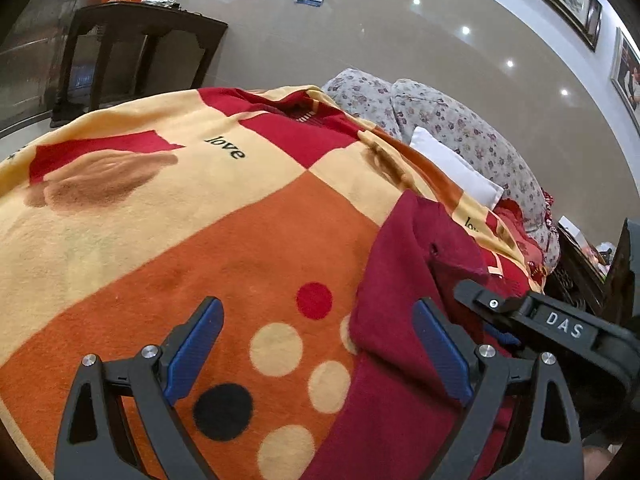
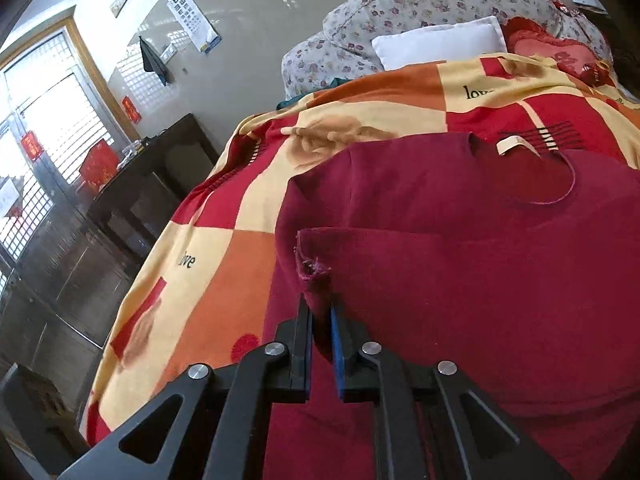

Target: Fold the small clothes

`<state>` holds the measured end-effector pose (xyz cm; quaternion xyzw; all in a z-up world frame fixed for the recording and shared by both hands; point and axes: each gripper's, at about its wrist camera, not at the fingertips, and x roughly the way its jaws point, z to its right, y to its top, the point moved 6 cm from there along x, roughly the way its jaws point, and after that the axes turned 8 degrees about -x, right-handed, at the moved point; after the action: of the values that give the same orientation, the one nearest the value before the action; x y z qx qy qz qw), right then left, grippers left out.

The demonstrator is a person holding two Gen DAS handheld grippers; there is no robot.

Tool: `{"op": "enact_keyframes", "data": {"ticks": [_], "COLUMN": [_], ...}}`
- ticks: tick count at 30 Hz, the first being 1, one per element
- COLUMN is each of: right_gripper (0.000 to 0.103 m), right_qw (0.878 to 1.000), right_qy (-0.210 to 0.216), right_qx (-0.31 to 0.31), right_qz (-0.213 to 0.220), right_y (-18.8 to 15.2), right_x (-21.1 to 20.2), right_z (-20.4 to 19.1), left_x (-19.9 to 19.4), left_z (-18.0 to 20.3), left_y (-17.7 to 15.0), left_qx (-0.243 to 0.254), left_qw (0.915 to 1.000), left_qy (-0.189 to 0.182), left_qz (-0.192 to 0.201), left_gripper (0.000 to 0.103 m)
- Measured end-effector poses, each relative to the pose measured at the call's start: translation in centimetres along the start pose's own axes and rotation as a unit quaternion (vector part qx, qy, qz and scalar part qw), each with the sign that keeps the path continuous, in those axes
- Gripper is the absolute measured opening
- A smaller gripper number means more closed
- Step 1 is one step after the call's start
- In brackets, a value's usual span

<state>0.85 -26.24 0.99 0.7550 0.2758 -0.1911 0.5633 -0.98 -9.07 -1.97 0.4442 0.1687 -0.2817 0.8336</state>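
Observation:
A dark red shirt [image 2: 460, 248] lies on the patterned blanket [image 2: 224, 248] on the bed, its neckline toward the pillows. My right gripper [image 2: 321, 312] is shut on a frayed folded edge of the shirt at its left side. In the left wrist view the shirt [image 1: 400, 320] lies at the right, and my left gripper [image 1: 316, 320] is open and empty just above the blanket [image 1: 240, 240], its right finger over the shirt's edge. The right gripper [image 1: 492, 312] shows beside it at the right, on the shirt.
A white pillow [image 2: 436, 44] and floral bedding [image 2: 420, 0] lie at the head of the bed. A dark wooden table [image 1: 132, 48] stands beyond the bed's left side, also in the right wrist view [image 2: 152, 184]. A glass door [image 2: 44, 128] is at the far left.

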Motion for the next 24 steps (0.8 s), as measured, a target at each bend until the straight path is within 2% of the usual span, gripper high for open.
{"op": "enact_keyframes", "data": {"ticks": [1, 2, 3, 5, 6, 8, 9, 11, 13, 15, 16, 18, 20, 23, 24], "right_gripper": [0.044, 0.063, 0.066, 0.066, 0.068, 0.073, 0.074, 0.077, 0.077, 0.078, 0.078, 0.078, 0.078, 0.081, 0.083], "right_qw": [1.0, 1.0, 1.0, 1.0, 1.0, 0.996, 0.994, 0.987, 0.985, 0.985, 0.986, 0.987, 0.986, 0.986, 0.985], "right_qy": [-0.004, -0.006, -0.008, -0.012, -0.02, -0.082, -0.102, -0.145, -0.161, -0.167, -0.166, -0.161, -0.156, -0.163, -0.168], "right_qx": [0.0, 0.0, -0.003, -0.009, -0.015, -0.027, -0.036, -0.059, -0.063, -0.045, -0.026, 0.01, 0.048, 0.038, 0.029], "right_qz": [-0.002, -0.001, 0.005, 0.015, 0.015, -0.005, -0.013, -0.021, -0.022, -0.009, 0.002, 0.014, 0.011, 0.009, 0.006], "right_y": [-0.2, -0.3, -0.4, -0.7, -1.1, -2.9, -3.5, -6.0, -8.1, -10.2, -11.0, -12.0, -12.5, -12.5, -12.5], "right_x": [-0.2, -0.8, -1.7, -4.1, -5.3, -8.0, -8.8, -11.1, -12.7, -14.2, -14.7, -14.9, -14.7, -14.6, -14.4], "right_z": [-0.1, 0.0, 0.0, 0.1, 0.4, 1.9, 2.3, 3.7, 5.2, 7.1, 8.1, 9.9, 11.5, 11.1, 10.8], "left_x": [0.0, 0.0, 0.0, -0.2, 0.0, 0.6, 0.7, 1.0, 1.6, 2.3, 2.5, 3.1, 3.5, 3.2, 3.1], "left_z": [0.2, 0.3, 0.6, 1.9, 3.2, 5.0, 6.1, 7.3, 8.2, 8.4, 8.3, 8.0, 7.8, 8.0, 8.1], "left_y": [-0.1, -0.1, -0.2, -0.5, -0.8, -1.2, -1.5, -1.6, -1.4, -1.1, -1.0, -0.9, -1.2, -1.6, -1.6], "left_qx": [0.003, 0.007, 0.012, 0.032, 0.055, 0.089, 0.116, 0.143, 0.163, 0.165, 0.157, 0.135, 0.13, 0.136, 0.139], "left_qw": [1.0, 0.9999, 0.9998, 0.9978, 0.9938, 0.9852, 0.9783, 0.97, 0.9644, 0.9632, 0.9641, 0.9619, 0.9599, 0.9593, 0.9592], "left_qy": [-0.003, -0.008, -0.018, -0.057, -0.092, -0.134, -0.157, -0.181, -0.192, -0.195, -0.196, -0.213, -0.221, -0.223, -0.223], "left_qz": [0.0, -0.004, -0.007, -0.012, -0.03, -0.061, -0.07, -0.077, -0.08, -0.084, -0.087, -0.105, -0.114, -0.107, -0.103], "left_gripper": [0.095, 0.095, 0.095, 0.095, 0.095, 0.095, 0.095, 0.095, 0.095, 0.093, 0.09, 0.063, 0.046, 0.034, 0.034]}}
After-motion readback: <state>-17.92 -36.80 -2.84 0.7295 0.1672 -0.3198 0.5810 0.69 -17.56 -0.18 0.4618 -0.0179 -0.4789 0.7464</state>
